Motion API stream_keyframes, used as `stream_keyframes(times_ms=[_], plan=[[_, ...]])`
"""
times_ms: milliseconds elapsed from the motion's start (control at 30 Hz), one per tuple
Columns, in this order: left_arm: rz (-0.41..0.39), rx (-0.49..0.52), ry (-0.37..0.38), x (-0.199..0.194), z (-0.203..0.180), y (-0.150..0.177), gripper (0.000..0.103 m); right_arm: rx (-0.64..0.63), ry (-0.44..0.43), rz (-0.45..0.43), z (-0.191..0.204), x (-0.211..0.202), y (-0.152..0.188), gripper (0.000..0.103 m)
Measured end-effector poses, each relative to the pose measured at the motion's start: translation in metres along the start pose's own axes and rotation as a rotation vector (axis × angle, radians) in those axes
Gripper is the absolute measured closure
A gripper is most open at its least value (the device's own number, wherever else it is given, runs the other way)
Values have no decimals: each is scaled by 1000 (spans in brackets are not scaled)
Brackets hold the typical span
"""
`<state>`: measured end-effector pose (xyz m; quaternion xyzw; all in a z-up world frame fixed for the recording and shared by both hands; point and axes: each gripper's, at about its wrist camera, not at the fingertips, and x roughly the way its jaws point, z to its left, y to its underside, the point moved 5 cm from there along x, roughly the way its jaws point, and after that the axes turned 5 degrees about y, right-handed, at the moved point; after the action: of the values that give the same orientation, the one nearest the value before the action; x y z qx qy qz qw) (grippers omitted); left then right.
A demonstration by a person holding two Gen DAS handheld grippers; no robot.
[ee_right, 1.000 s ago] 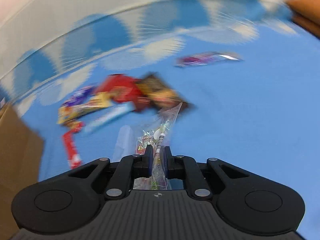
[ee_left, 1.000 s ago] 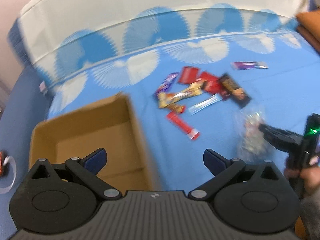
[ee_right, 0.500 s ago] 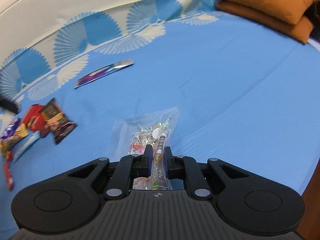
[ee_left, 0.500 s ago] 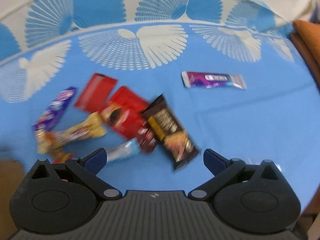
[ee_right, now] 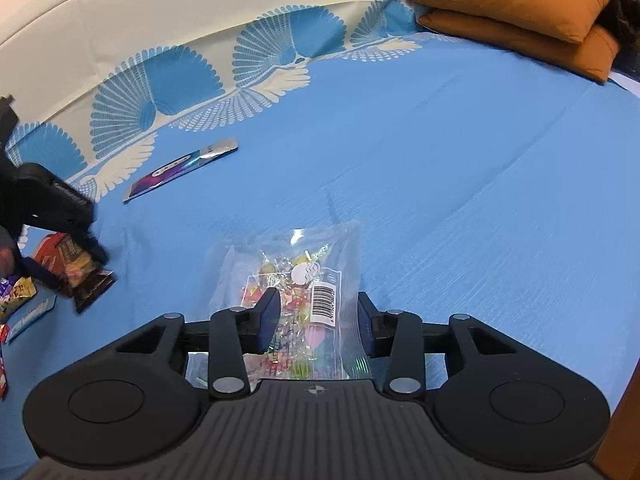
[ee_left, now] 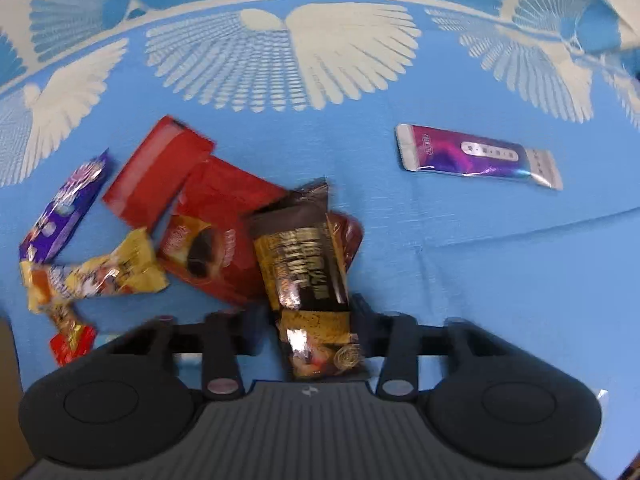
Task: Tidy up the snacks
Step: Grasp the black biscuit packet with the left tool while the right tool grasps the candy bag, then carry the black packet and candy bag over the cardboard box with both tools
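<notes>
My left gripper (ee_left: 314,320) has its fingers closed against the sides of a dark brown and gold foil snack bar (ee_left: 304,264) at lower centre of the left wrist view. That bar overlaps a red coffee sachet (ee_left: 216,236) lying on the blue patterned bedsheet (ee_left: 480,280). A purple foil bar (ee_left: 476,156) lies apart at upper right. My right gripper (ee_right: 318,312) stands with fingers apart, straddling a clear plastic bag of mixed candy (ee_right: 296,276) at lower centre.
</notes>
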<state>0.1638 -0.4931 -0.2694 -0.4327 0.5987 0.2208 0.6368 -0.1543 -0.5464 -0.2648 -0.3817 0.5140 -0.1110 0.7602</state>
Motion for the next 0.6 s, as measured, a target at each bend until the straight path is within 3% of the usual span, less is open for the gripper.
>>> stream_keyframes(times_ms=[33, 67, 167, 300, 333, 367, 600], plan=[[7, -29, 25, -4, 5, 1, 59, -11, -13, -1, 2, -1, 0, 85], [5, -50, 41, -10, 10, 3, 59, -19, -3, -11, 3, -4, -1, 90], [-26, -38, 64, -40, 17, 12, 59, 30, -14, -1, 2, -17, -6, 93], [-68, -1, 116, -93, 27, 31, 59, 29, -5, -65, 8, -52, -16, 94], [-86, 12, 125, -108, 31, 37, 59, 18, -6, -87, 11, -63, -18, 94], [-103, 26, 134, -124, 35, 45, 59, 4, -8, -111, 15, -73, -21, 103], [-187, 67, 144, -216, 76, 105, 59, -158, -54, -215, 60, -133, -29, 103]])
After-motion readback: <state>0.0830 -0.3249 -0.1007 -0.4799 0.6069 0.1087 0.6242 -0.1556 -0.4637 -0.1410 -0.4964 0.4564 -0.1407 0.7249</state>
